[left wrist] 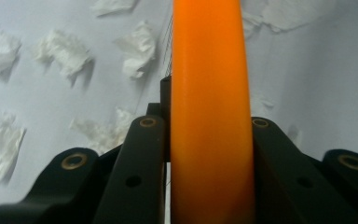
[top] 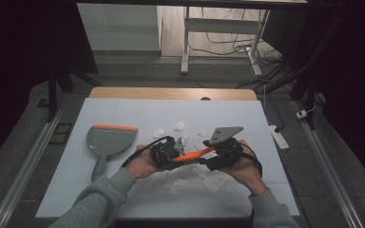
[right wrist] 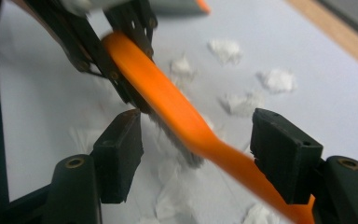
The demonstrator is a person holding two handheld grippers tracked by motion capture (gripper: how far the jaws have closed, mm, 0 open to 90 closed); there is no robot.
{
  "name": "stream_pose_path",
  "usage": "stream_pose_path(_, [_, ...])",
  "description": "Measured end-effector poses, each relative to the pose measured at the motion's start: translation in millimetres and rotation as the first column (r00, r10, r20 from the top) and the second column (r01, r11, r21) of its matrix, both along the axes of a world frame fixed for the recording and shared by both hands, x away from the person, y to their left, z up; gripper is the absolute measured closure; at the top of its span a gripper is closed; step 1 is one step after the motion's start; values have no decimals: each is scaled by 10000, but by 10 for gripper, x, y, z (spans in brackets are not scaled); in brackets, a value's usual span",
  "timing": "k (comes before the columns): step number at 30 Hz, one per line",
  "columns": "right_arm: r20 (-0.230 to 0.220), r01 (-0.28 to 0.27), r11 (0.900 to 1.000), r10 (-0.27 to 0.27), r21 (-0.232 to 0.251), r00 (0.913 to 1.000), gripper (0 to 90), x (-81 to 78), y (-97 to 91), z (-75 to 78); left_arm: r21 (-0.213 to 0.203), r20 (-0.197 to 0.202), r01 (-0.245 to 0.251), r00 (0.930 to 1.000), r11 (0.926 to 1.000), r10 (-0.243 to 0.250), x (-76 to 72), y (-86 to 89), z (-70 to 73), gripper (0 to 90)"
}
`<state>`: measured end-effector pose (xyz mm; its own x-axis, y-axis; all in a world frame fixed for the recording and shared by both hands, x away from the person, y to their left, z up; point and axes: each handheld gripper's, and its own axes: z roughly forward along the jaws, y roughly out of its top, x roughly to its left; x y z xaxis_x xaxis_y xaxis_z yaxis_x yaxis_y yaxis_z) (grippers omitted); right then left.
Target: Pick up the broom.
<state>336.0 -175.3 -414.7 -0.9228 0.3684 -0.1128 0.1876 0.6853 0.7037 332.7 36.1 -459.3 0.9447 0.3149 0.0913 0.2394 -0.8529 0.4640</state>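
Observation:
An orange-handled brush [top: 193, 154] hangs a little above the white table between my two grippers. My left gripper [top: 171, 151] is shut on one end of it. In the left gripper view both black jaws press the orange handle [left wrist: 209, 116] from either side. My right gripper [right wrist: 198, 140] stands open around the other end. The handle [right wrist: 168, 100] runs slantwise through the gap, with free space beside the left pad, and grey bristles [right wrist: 182, 149] hang under it. Farther off in the right gripper view, the left gripper [right wrist: 121, 70] clamps the handle.
A grey dustpan [top: 109, 140] with an orange lip lies on the table's left part, handle toward me. Several crumpled white paper scraps [top: 179, 126] are scattered around and beneath the grippers. The white mat [top: 123, 109] ends at a wooden strip at the far edge.

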Motion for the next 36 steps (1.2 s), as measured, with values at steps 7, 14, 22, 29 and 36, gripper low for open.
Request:
stream_pose_path(7, [-427, -345, 9934, 300, -1094, 9986, 378, 0, 85, -85, 623, 154, 647, 9977, 9960, -658, -42, -115, 85, 775])
stream_pose_path(14, [-476, -868, 9770, 790, -1948, 9957, 516, -30, 173, -150, 803, 340, 1085, 9932, 9908, -1115, -70, -208, 190, 775])
stream_pose_path(22, [124, -1360, 9544, 1444, -2656, 9894, 660, -92, 163, -179, 613, 545, 1435, 9877, 9878, -1468, -83, -235, 261, 772])
stream_pose_path(29, [493, -1383, 9582, 1553, -2505, 9866, 706, -103, 123, -141, -87, 1049, 1088, 9887, 9940, -1073, -51, -114, 348, 519])
stream_pose_path(36, [590, -690, 9834, 799, -1677, 9951, 708, -19, -6, -97, -1681, 2315, -517, 9686, 9844, 904, -153, 193, 588, 278])
